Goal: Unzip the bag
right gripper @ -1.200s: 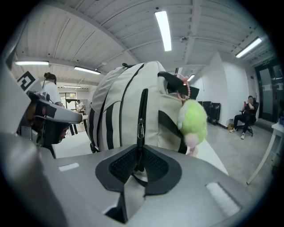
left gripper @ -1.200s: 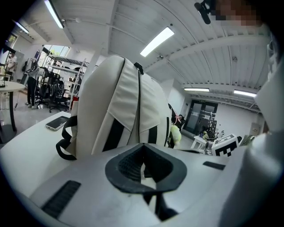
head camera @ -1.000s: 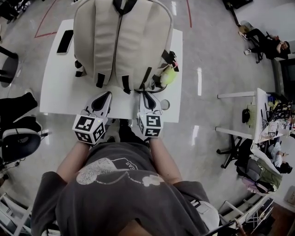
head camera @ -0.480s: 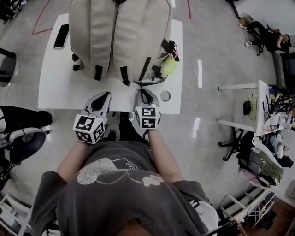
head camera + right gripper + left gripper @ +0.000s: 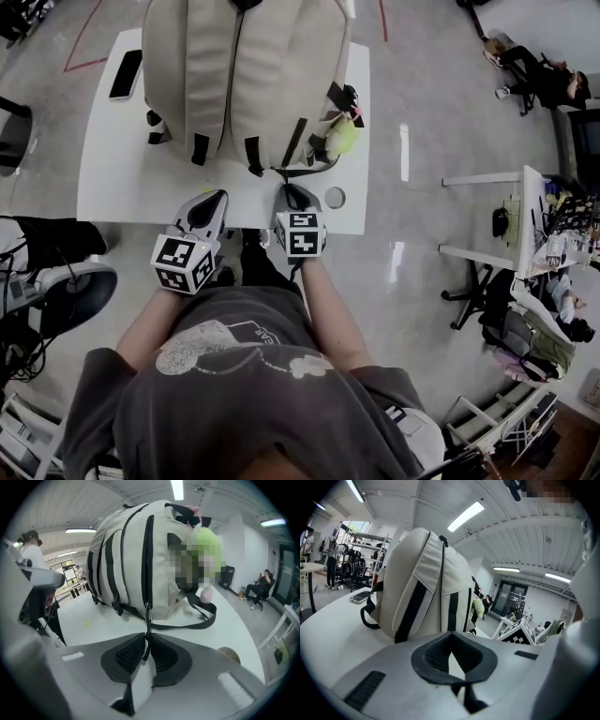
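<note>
A cream backpack (image 5: 244, 75) with black straps lies on the white table (image 5: 122, 187), its bottom end toward me. My right gripper (image 5: 298, 195) is at the bag's near right corner. In the right gripper view its pads are shut on the black zipper pull (image 5: 147, 620), which hangs from the slider at the low end of a black zip line on the bag (image 5: 140, 550). My left gripper (image 5: 208, 199) hovers over the table's front edge, short of the bag (image 5: 426, 583). Its jaws (image 5: 451, 648) are shut with nothing between them.
A green plush charm (image 5: 343, 136) and a loose black strap (image 5: 197, 620) hang at the bag's right side. A phone (image 5: 125, 73) lies at the table's far left, and a small round disc (image 5: 335, 197) near the front right edge. Chairs and desks stand around.
The right gripper has tipped more upright while holding the zipper pull. The left gripper has barely moved. A chair at my left has shifted.
</note>
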### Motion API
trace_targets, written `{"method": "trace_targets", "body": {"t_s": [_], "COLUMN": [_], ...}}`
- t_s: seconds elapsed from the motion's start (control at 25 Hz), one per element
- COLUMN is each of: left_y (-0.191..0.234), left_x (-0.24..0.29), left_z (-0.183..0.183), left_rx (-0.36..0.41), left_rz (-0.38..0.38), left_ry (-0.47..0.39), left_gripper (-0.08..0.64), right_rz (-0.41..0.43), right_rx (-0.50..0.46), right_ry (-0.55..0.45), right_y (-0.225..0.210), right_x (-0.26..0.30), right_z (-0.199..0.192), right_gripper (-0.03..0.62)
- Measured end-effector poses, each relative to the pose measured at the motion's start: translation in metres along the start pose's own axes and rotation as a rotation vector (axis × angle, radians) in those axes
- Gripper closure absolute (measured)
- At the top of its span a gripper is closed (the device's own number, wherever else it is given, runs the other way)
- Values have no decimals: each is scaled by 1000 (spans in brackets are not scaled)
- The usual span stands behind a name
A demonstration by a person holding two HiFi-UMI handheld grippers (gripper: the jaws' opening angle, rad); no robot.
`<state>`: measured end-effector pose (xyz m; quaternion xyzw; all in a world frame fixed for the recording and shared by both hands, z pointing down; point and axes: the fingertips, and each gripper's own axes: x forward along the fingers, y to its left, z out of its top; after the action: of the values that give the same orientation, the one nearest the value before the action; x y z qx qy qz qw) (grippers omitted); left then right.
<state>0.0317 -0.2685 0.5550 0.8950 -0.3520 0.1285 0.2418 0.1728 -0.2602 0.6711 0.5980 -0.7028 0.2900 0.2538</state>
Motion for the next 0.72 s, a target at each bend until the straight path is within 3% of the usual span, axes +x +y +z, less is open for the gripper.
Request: {"method": "trace_targets", "body": {"t_s": [0.16,0.48,0.72], "left_y": [2,1,-6], "left_x": [-3,-15,-38], "left_z": [5,13,15], "left_rx": [-1,5,19], "left_rz": [3,0,-12], "left_ry": [-15,-48,-77], "left_gripper": [554,554,554], "right_rz": [-6,-57,-85], "right_rx": [66,92,106], "right_ry": [-63,-135,-224], "right_y": [-8,-16,-9], "right_x": [-7,-34,-67], "right_z": [4,11,26], "right_gripper": [551,512,537]}}
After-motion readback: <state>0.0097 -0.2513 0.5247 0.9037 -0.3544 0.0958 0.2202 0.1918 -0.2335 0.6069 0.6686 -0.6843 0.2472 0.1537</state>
